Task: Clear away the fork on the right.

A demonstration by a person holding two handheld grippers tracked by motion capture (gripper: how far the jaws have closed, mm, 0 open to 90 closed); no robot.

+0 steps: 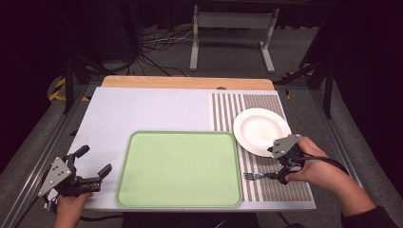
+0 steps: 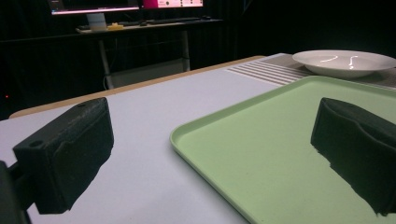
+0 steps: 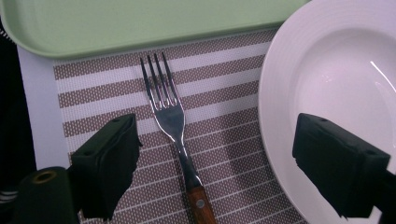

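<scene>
A fork (image 3: pixel 170 112) with a wooden handle lies on the striped placemat (image 3: pixel 98 88), tines toward the green tray (image 3: pixel 140 23). My right gripper (image 3: pixel 224 163) hangs over it, open, with the fork's neck and handle between the jaws and neither pad touching it. From above, the fork (image 1: pixel 254 176) lies between tray (image 1: pixel 180 166) and right gripper (image 1: pixel 280 175). A white plate (image 1: pixel 261 130) sits just beyond that hand. My left gripper (image 1: pixel 94 160) rests open and empty at the table's near left, aimed across the tray (image 2: pixel 280 154).
The placemat (image 1: pixel 228 109) covers the right side of the white table top (image 1: pixel 142 109). The plate's rim (image 3: pixel 280 93) lies close under the right gripper's right jaw. A metal stand (image 1: pixel 233 38) and cables lie on the floor past the far edge.
</scene>
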